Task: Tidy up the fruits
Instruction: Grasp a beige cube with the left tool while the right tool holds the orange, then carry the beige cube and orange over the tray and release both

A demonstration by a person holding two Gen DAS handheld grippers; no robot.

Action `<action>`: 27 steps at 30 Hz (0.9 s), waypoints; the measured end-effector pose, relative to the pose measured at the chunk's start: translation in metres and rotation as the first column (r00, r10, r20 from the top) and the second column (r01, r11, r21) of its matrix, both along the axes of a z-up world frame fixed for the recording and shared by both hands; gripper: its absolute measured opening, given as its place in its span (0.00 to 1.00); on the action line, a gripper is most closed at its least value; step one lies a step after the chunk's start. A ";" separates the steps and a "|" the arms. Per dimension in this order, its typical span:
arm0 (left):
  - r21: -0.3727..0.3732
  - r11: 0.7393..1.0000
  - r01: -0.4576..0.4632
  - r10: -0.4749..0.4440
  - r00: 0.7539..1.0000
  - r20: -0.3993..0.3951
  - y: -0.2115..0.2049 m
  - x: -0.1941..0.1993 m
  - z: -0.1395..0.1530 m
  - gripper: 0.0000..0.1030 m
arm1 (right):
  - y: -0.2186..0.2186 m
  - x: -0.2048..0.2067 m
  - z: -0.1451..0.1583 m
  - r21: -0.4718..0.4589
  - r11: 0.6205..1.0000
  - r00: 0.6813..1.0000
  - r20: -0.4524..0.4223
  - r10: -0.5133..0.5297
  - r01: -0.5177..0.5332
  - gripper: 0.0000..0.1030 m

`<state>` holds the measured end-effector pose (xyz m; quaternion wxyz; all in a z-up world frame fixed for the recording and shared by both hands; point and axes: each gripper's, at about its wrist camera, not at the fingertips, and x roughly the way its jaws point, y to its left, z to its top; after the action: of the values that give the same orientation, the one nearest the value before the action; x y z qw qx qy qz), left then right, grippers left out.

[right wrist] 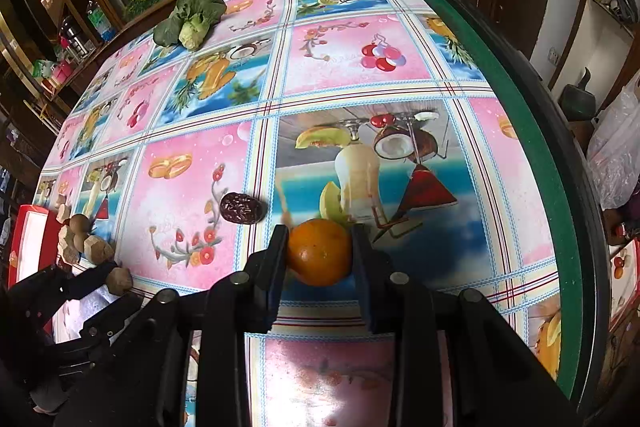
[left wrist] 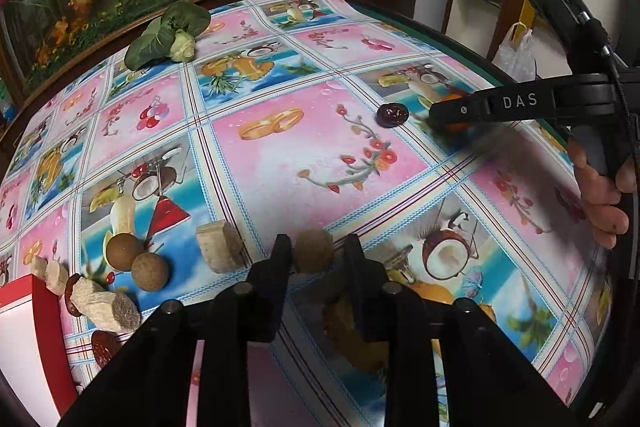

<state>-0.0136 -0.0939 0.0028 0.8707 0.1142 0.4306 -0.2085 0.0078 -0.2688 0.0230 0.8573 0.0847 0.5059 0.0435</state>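
Desk [right wrist: 400, 67] carries a glossy fruit-print cloth, green edge on the right side. Red box [left wrist: 36, 311] with a white inside sits at the desk's near-left corner; only a corner of it shows, contents can't be made out from either view.

Leafy green vegetable [right wrist: 192, 17] lies at the far left of the desk, well apart from everything else.

Right gripper [right wrist: 320, 251]: jaws nearly closed and clamped on an orange [right wrist: 320, 255], both pads pressing its sides, fruit resting on or just above the cloth on the blue drink panel. Dark wrinkled date [right wrist: 242, 207] lies just left of the orange, not touching it.

Left gripper [left wrist: 314, 251]: jaws narrow, closed around a small round brown fruit [left wrist: 314, 251] near the desk's front edge. Pads look to be touching both sides, though the tips are a bit blurred, so contact is probable, not certain.

Cluster beside the red box: two round brown fruits [left wrist: 136, 261] touching each other, pale cut chunks [left wrist: 220, 246] next to them, more pale pieces and dark red dates [left wrist: 105, 347] right against the box corner.

Person's hand [left wrist: 604, 195] wraps the right gripper's handle.
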 end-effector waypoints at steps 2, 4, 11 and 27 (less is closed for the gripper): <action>-0.006 1.000 -0.009 0.009 1.000 -0.004 0.001 0.000 0.000 0.20 | 0.000 0.000 0.000 0.004 1.000 1.000 -0.001 -0.003 0.003 0.31; -0.010 1.000 -0.027 0.027 1.000 -0.008 0.004 -0.001 0.000 0.20 | -0.001 0.000 0.000 0.016 1.000 1.000 0.000 -0.010 0.010 0.31; -0.058 0.991 -0.122 0.122 0.993 0.003 0.030 -0.021 0.011 0.20 | -0.004 -0.003 0.009 0.056 0.998 0.997 0.065 -0.029 0.025 0.31; -0.113 0.877 -0.466 0.480 0.856 0.191 0.183 -0.118 0.069 0.20 | 0.021 -0.008 0.015 0.144 0.989 0.987 0.163 0.004 -0.028 0.31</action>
<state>-0.1320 0.0890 0.0715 0.9394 -0.0008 0.3427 0.0118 -0.0005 -0.2475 0.0378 0.8867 0.1392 0.4306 0.0942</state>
